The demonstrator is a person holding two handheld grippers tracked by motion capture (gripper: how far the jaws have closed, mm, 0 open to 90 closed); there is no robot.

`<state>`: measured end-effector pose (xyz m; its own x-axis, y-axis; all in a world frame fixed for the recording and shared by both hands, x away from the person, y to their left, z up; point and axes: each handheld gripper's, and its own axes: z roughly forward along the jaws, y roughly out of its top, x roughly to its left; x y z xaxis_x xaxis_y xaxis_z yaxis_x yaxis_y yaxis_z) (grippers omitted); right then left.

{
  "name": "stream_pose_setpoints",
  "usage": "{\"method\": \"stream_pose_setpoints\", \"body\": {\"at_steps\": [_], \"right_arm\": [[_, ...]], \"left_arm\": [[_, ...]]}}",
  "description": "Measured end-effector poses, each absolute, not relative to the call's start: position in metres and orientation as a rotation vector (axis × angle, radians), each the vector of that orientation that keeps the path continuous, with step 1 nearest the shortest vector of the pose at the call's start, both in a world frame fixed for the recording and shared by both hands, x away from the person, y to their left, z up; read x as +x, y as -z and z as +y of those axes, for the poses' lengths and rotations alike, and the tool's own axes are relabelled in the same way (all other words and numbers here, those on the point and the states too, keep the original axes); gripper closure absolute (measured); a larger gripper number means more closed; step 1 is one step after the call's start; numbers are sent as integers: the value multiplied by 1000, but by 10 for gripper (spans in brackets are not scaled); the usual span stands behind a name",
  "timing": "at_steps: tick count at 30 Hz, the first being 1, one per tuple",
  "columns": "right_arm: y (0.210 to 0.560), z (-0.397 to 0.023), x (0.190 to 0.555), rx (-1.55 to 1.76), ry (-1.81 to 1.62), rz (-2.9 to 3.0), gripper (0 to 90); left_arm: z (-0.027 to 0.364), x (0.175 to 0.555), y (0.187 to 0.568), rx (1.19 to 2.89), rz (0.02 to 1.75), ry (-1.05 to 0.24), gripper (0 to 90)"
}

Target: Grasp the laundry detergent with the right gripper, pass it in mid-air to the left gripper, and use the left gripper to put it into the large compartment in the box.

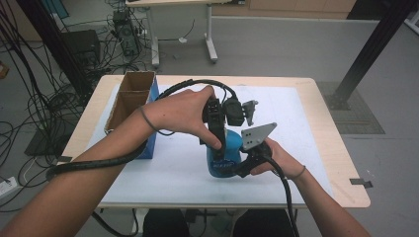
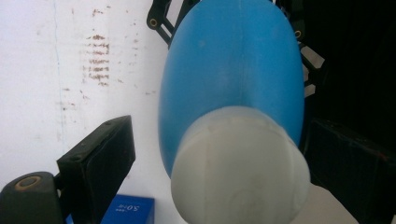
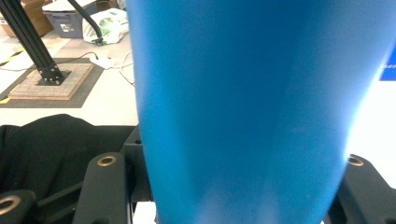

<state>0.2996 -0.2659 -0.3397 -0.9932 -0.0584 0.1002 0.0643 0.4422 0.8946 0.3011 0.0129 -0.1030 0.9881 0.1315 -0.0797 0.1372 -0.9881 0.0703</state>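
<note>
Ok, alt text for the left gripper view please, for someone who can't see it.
A blue bottle with a white cap stands between the left gripper's two black jaws, the cap nearest the camera. Behind it lies a white table surface with brown smudges, and a blue box at the bottom edge.

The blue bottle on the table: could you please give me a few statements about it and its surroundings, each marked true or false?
1. The right gripper is shut on the blue bottle. True.
2. The bottle has a red cap. False: in the left gripper view the white cap is pale and whitish.
3. The left gripper has its jaws on either side of the cap, with a gap showing at the left jaw. True.
4. The cardboard box stands at the right edge of the table. False: it stands on the left side, seen from above.
5. The bottle lies inside the cardboard box. False: it is out on the white mat, apart from the box.
</note>
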Motion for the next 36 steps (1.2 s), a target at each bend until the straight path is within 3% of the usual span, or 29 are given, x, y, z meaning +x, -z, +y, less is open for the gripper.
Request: {"method": "stream_pose_setpoints", "body": {"at_steps": [36], "right_arm": [[338,-265,299,-10,1594,-2564,406]], "left_arm": [[13,299,103,3055,214,102,95]]}}
